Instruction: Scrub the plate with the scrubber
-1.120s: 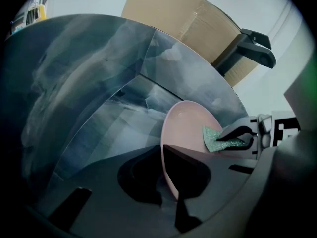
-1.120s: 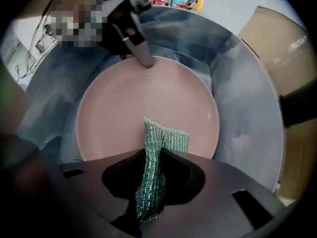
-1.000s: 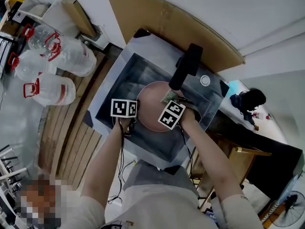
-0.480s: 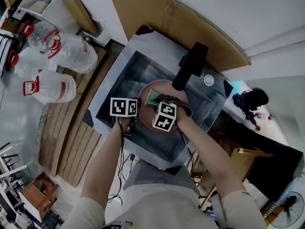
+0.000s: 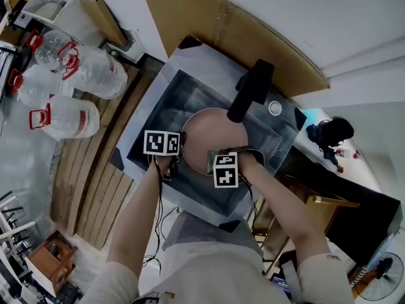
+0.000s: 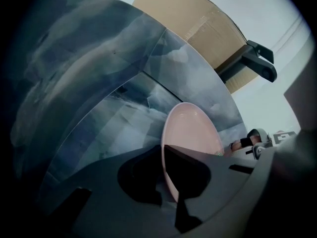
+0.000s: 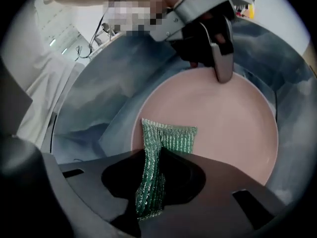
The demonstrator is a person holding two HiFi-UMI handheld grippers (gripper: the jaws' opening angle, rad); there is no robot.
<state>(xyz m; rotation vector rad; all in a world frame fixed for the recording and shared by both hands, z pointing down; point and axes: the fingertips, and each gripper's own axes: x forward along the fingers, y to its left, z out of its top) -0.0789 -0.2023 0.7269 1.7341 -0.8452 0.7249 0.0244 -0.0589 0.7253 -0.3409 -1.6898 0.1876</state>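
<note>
Looking steeply down from the head view, finds a round pink plate [image 5: 214, 128] lying inside a grey steel sink basin [image 5: 166, 97], beneath a black tap [image 5: 250, 88] reaching over the plate's far rim. Shows the left gripper [image 5: 181, 148] clamped on the plate's left rim and the right gripper [image 5: 216, 158] at the near rim, pinching a green mesh scrubber [image 5: 212, 156] against the plate there. Takes in a brown cardboard sheet [image 5: 234, 30] behind the sink, plus clear plastic water bottles with red handles [image 5: 63, 116] well apart to the left.

Turning to the left gripper view, catches the plate [image 6: 194, 133] almost edge-on, its rim running down between the dark jaws of the left gripper [image 6: 166, 178], both closed tight on it. Sets the sink basin [image 6: 99, 83] curving behind and to the left, with the tap [image 6: 253, 66] and the cardboard sheet [image 6: 198, 24] above and to the right.

Moving to the right gripper view, has the scrubber [image 7: 166, 140] folded and squeezed between the jaws of the right gripper [image 7: 151, 185], its free end spread flat on the plate [image 7: 223, 128] close to the nearest rim. Puts the left gripper [image 7: 220, 66] across the plate at the far rim, one grey finger lying over that rim. Frames the plate with the sink basin [image 7: 99, 108] all round.
</note>
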